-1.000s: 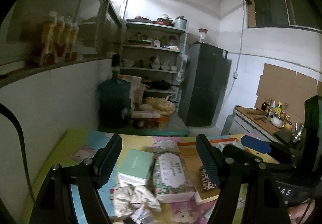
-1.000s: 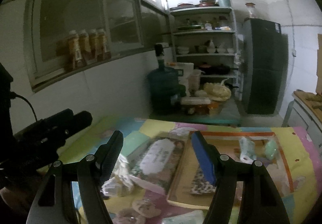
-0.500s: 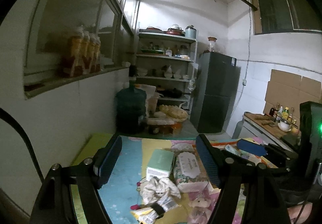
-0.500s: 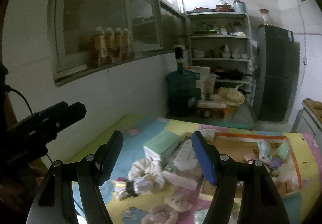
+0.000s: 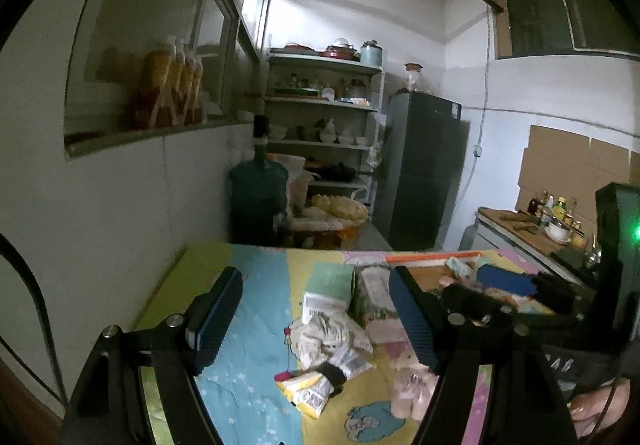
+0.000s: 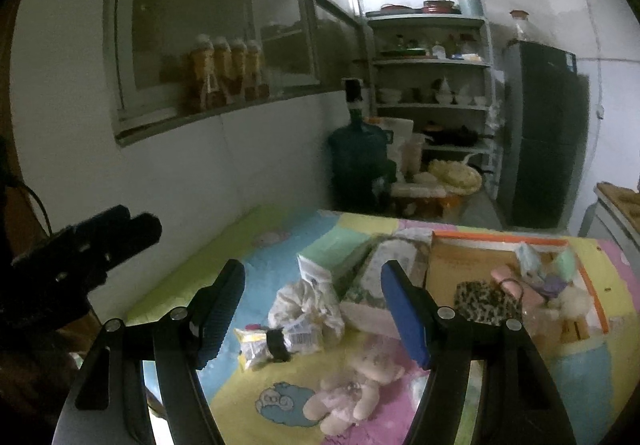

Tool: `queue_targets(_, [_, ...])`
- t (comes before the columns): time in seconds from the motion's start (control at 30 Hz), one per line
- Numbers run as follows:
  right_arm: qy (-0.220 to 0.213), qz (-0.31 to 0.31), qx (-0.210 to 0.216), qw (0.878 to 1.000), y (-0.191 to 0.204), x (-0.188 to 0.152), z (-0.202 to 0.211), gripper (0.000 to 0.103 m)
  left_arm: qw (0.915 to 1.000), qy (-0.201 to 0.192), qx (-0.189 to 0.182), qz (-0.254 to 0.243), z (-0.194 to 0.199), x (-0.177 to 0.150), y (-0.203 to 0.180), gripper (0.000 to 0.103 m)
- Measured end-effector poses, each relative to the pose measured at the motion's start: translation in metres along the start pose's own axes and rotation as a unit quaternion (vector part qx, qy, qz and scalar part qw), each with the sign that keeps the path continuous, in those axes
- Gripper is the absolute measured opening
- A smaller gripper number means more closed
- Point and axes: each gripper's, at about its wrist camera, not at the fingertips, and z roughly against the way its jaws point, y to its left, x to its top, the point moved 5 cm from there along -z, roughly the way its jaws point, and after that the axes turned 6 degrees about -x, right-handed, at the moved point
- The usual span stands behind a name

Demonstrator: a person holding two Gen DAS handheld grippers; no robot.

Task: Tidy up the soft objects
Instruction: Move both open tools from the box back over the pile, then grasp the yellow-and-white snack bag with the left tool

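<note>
Soft toys lie on our colourful surface (image 6: 280,229): a pink doll (image 6: 352,385) near us, a leopard pouch (image 6: 486,303) in the cardboard box (image 6: 460,245). Our left tool (image 5: 316,319) and right tool (image 6: 312,315) are spread wide, holding nothing.

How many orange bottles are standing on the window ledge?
4: the orange bottles stand side by side in one row on the window ledge behind the glass. More may hide behind them.
</note>
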Motion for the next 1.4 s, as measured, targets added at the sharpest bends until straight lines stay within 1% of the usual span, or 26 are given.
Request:
queue_targets(0.23, [-0.021, -0.003, -0.041, 0.999, -0.002, -0.019, 0.001, 0.072, 0.9997, 0.013, -0.020, -0.011, -0.018, -0.026, 0.011, 0.075])
queue_targets(0.4, [-0.015, -0.010, -0.058, 0.998, -0.005, -0.039, -0.011, 0.072, 0.9979, 0.033, -0.054, -0.014, -0.038, -0.048, 0.016, 0.075])
queue_targets(0.5, [-0.009, -0.018, -0.066, 0.998, -0.009, -0.049, -0.019, 0.072, 0.9950, 0.049, -0.077, -0.041, -0.052, -0.062, 0.013, 0.075])
queue_targets(0.57, [-0.006, -0.026, -0.067, 0.997, -0.010, -0.055, -0.023, 0.072, 0.9911, 0.062, -0.095, -0.070, -0.060, -0.071, 0.008, 0.075])
queue_targets(0.6, [-0.004, -0.027, -0.067, 0.997, -0.011, -0.058, -0.025, 0.072, 0.9881, 0.070, -0.106, -0.087, -0.065, -0.077, 0.006, 0.075])
queue_targets(0.63, [-0.002, -0.027, -0.067, 0.997, -0.011, -0.060, -0.027, 0.072, 0.9833, 0.081, -0.124, -0.106, -0.070, -0.084, 0.002, 0.075])
queue_targets(0.67, [0.002, -0.027, -0.066, 0.997, -0.011, -0.063, -0.030, 0.072, 0.9804, 0.090, -0.134, -0.114, -0.073, -0.088, -0.001, 0.075])
queue_targets(0.73, [0.011, -0.029, -0.063, 0.998, -0.010, -0.068, -0.037, 0.072, 0.9708, 0.114, -0.167, -0.130, -0.083, -0.100, -0.005, 0.075])
queue_targets(0.9, [0.028, -0.036, -0.065, 0.997, -0.017, -0.079, -0.046, 0.072, 0.9587, 0.146, -0.195, -0.146, -0.098, -0.113, -0.003, 0.075])
queue_targets(0.93, [0.031, -0.038, -0.067, 0.997, -0.019, -0.080, -0.047, 0.072, 0.9541, 0.159, -0.202, -0.153, -0.102, -0.115, -0.004, 0.075])
queue_targets(1.03, [0.036, -0.044, -0.069, 0.996, -0.025, -0.086, -0.048, 0.072, 0.9483, 0.174, -0.198, -0.176, -0.109, -0.120, -0.004, 0.075])
queue_targets(1.1, [0.042, -0.048, -0.067, 0.996, -0.028, -0.092, -0.049, 0.072, 0.9455, 0.184, -0.200, -0.180, -0.115, -0.122, -0.003, 0.075])
queue_targets(1.13, [0.044, -0.049, -0.066, 0.996, -0.028, -0.094, -0.050, 0.072, 0.9420, 0.199, -0.204, -0.177, -0.120, -0.125, -0.002, 0.075])
queue_targets(1.2, [0.050, -0.051, -0.062, 0.996, -0.027, -0.098, -0.051, 0.072, 0.9385, 0.214, -0.205, -0.176, -0.124, -0.128, -0.002, 0.075])
queue_targets(1.3, [0.054, -0.051, -0.057, 0.996, -0.027, -0.103, -0.053, 0.072, 0.9339, 0.226, -0.208, -0.183, -0.127, -0.132, -0.004, 0.072])
queue_targets(1.33, [0.058, -0.053, -0.055, 0.995, -0.028, -0.105, -0.054, 0.072, 0.9337, 0.228, -0.203, -0.187, -0.128, -0.133, -0.004, 0.069])
queue_targets(1.37, [0.062, -0.056, -0.051, 0.995, -0.027, -0.106, -0.056, 0.072, 0.9344, 0.228, -0.198, -0.188, -0.129, -0.133, -0.004, 0.059])
queue_targets(1.4, [0.067, -0.060, -0.046, 0.995, -0.027, -0.108, -0.058, 0.072, 0.9364, 0.226, -0.192, -0.187, -0.129, -0.133, -0.003, 0.054])
